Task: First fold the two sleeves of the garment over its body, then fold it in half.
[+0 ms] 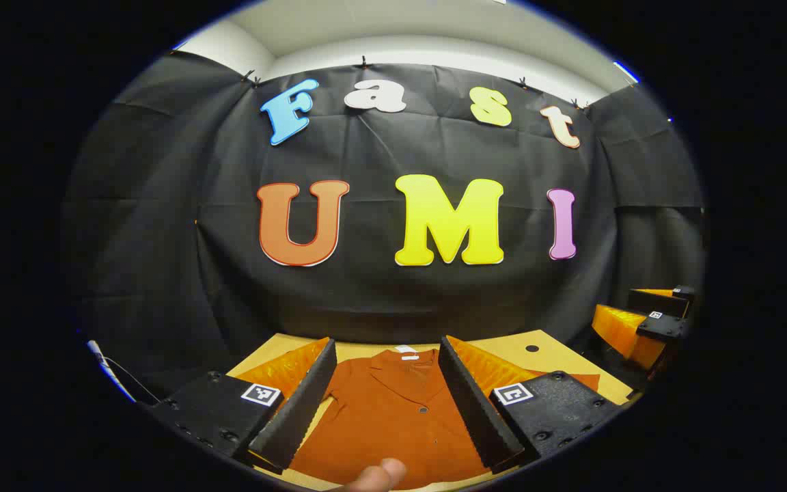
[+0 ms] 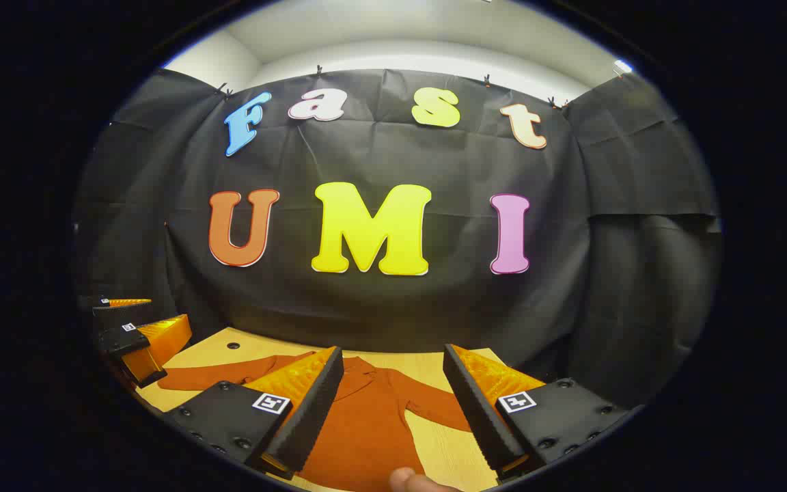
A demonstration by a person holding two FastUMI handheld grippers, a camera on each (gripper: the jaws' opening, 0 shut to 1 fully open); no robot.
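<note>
Bare table [image 2: 434,437] beside flat garment [image 2: 366,424]

left gripper [image 1: 388,372] fingers spread wide apart, nothing between them, held level, pointing forward. fingertip [image 1: 380,473] of holding hand peeks at bottom edge. right gripper [image 2: 393,372] same: fingers wide apart, gripping nothing, fingertip [image 2: 412,480] at bottom edge. each gripper visible at side of other's view.

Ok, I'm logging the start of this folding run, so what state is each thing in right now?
Garment: spread flat on the table, collar toward the wall, unfolded.
Sleeves: stretched out to both sides, none folded over the body.
Left tongs: open, above the garment, holding nothing.
Right tongs: open, above the garment, holding nothing.
</note>
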